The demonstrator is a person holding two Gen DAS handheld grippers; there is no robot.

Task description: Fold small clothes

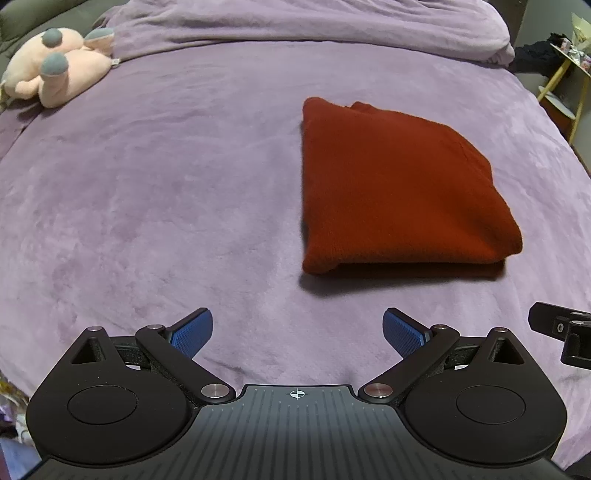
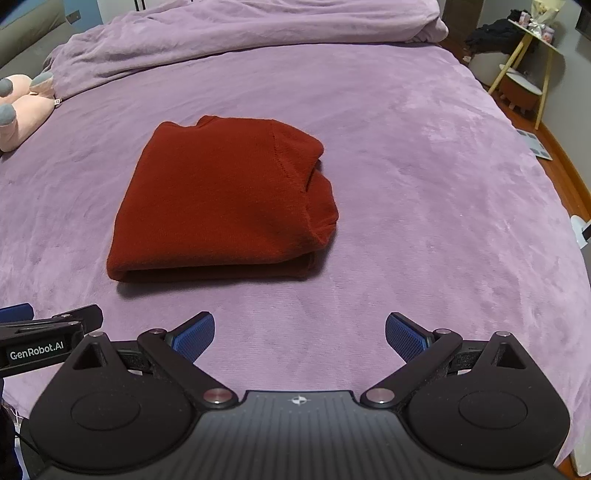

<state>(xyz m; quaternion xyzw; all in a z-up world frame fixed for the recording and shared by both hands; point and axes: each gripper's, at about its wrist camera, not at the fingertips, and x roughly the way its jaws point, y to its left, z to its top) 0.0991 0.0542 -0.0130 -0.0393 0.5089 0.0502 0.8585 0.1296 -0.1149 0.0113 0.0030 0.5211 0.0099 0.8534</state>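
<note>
A dark red knit sweater (image 1: 391,184) lies folded into a thick rectangle on the purple bed cover (image 1: 166,206). It also shows in the right wrist view (image 2: 221,199), with a sleeve fold bulging at its right side. My left gripper (image 1: 297,332) is open and empty, held above the cover short of the sweater's near edge and to its left. My right gripper (image 2: 299,334) is open and empty, short of the sweater's near edge and to its right. The two grippers are side by side; part of the right one shows in the left wrist view (image 1: 561,332).
A pink plush toy (image 1: 55,66) lies at the far left of the bed. A bunched purple duvet (image 2: 240,33) runs along the far side. Past the bed's right edge stand a yellow-legged side table (image 2: 532,55) and a wooden floor (image 2: 565,177).
</note>
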